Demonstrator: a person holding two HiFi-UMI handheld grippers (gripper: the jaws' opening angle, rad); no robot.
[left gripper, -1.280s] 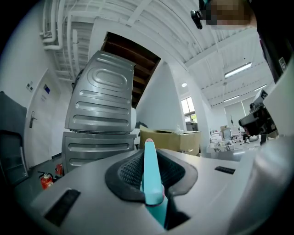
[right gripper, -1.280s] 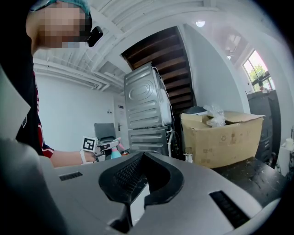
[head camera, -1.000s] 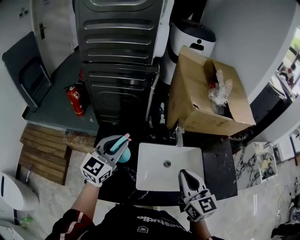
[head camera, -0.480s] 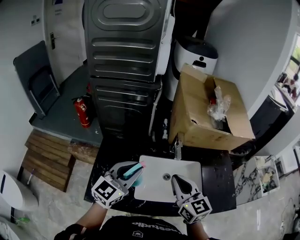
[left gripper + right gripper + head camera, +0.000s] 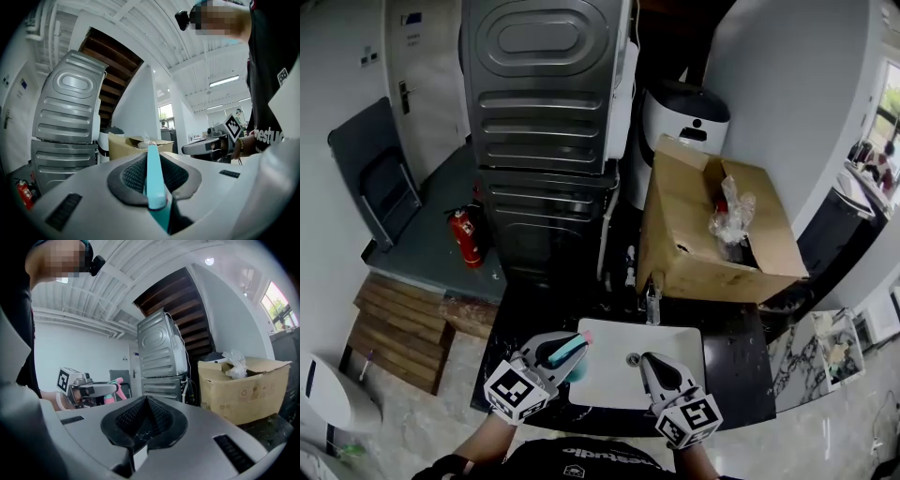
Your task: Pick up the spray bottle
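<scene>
The spray bottle (image 5: 573, 356) is teal with a pink tip, and my left gripper (image 5: 565, 349) is shut on it. I hold it in the air over the left edge of the white sink (image 5: 680, 339). In the left gripper view the teal bottle part (image 5: 154, 183) runs straight between the two pads. My right gripper (image 5: 654, 364) hovers over the sink's front, shut with nothing in it. In the right gripper view its pads (image 5: 159, 420) meet, and the left gripper (image 5: 101, 390) shows with the bottle's pink trigger (image 5: 117, 386).
A faucet (image 5: 652, 305) stands behind the sink on the dark counter (image 5: 736, 352). An open cardboard box (image 5: 712, 234) with a plastic bag sits at the back right. Stacked metal machines (image 5: 546, 141) rise behind, and a red fire extinguisher (image 5: 467, 238) stands on the floor at the left.
My left gripper has carried the spray bottle to the right, from beside the sink to over its left edge. The right gripper stays in place, shut.
</scene>
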